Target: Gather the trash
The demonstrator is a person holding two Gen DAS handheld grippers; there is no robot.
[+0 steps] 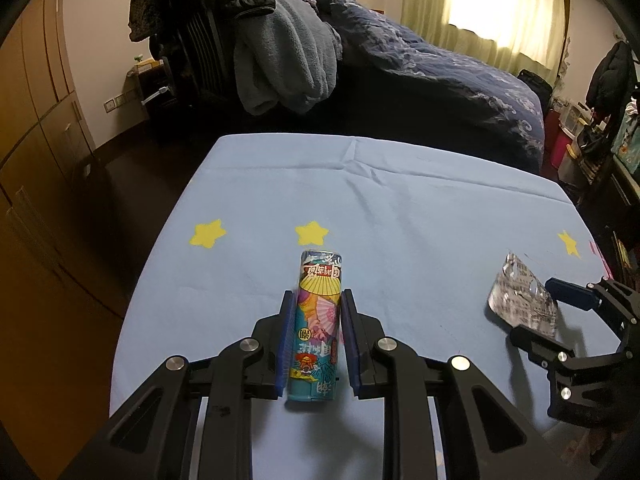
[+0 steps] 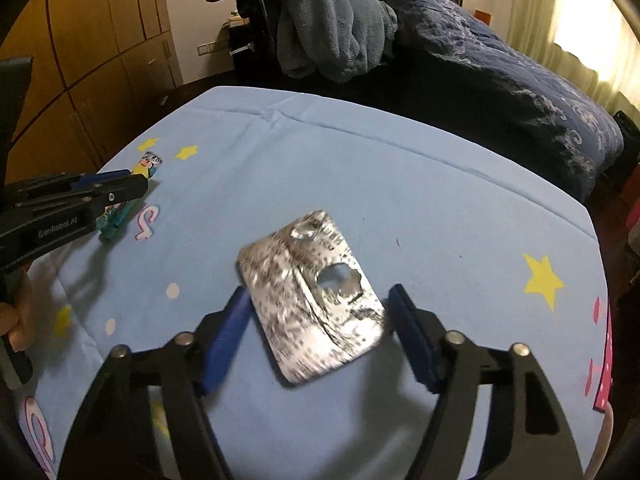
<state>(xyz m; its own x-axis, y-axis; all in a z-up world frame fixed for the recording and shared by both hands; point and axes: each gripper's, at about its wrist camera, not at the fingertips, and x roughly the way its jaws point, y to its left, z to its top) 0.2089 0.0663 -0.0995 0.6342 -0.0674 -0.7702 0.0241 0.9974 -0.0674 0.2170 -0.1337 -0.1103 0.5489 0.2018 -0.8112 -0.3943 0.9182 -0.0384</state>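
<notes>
Two grippers work over a blue star-printed cloth that covers a table. In the left wrist view, the left gripper reaches forward from the bottom centre of the frame, low over the cloth, and its blue pads are pressed against both sides of a colourful can, which lies on its side pointing away from the camera. Whether the can is lifted or resting on the cloth cannot be told. In the right wrist view, the same can shows at the left edge, pinched in the black fingers, with part of a hand at the lower left edge. The right gripper comes in from the bottom of its own frame, jaws spread wide, one blue pad on each side of a silver blister pack. The pack is crumpled, with a torn hole in the foil, and sits between the pads; the left pad is just beside its edge, though contact cannot be told. In the left wrist view, the pack lies at the right of the frame, between the open fingers of the right gripper. Behind the table, across the top of both frames, are a bed with a dark blue quilt and a chair heaped with clothes.
</notes>
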